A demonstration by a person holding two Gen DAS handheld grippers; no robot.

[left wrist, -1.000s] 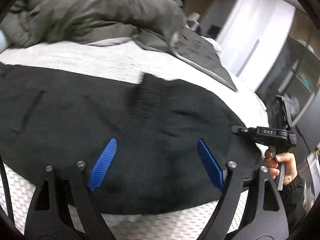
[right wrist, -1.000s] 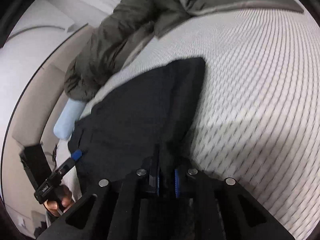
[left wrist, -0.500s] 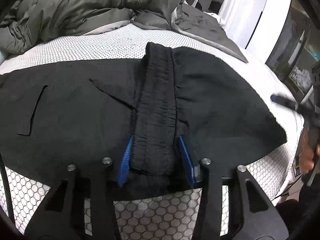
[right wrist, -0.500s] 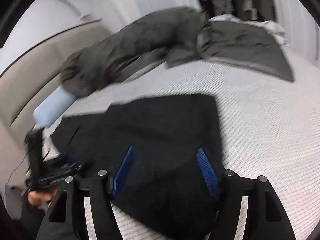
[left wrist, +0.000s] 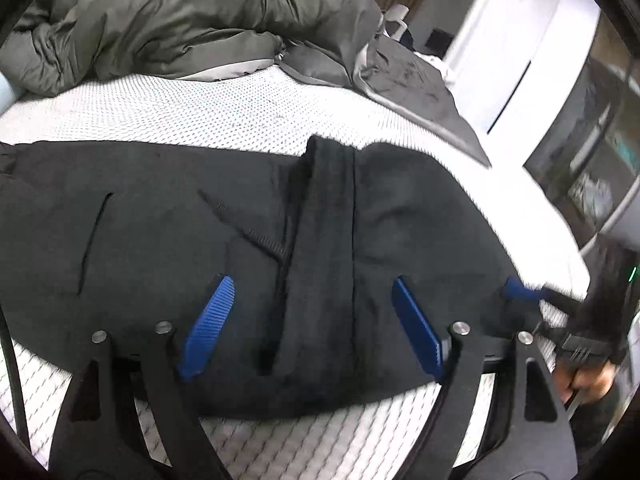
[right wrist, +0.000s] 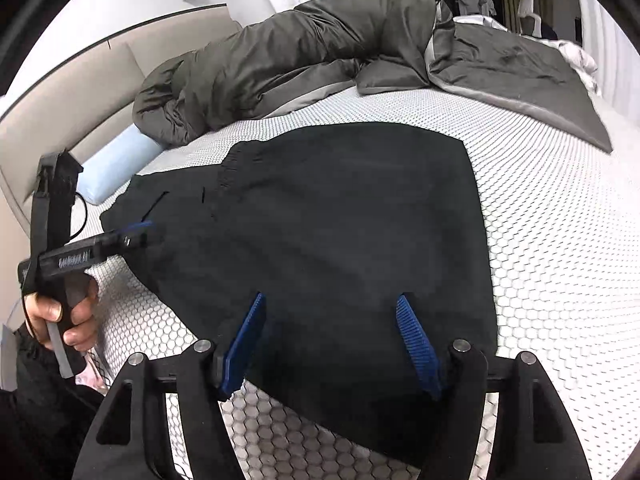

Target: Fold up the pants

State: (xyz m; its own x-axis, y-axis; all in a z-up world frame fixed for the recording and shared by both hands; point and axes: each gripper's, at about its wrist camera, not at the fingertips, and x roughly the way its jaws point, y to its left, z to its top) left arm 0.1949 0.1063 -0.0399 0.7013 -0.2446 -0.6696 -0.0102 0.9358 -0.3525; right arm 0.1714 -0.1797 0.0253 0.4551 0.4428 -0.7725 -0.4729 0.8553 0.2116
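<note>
Left gripper [left wrist: 312, 328] jaws just reopened, wide above black pants [left wrist: 160, 248], gripping nothing; right gripper [right wrist: 332, 340] wide, empty; body lettering illegible.

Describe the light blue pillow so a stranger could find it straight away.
Start at the bed with the white honeycomb cover and follow it to the padded beige headboard. There, beside the waistband end of the black pants, a pale blue pillow pokes out from under the bunched olive-grey duvet. It is the only light blue, roll-shaped thing there.
</note>
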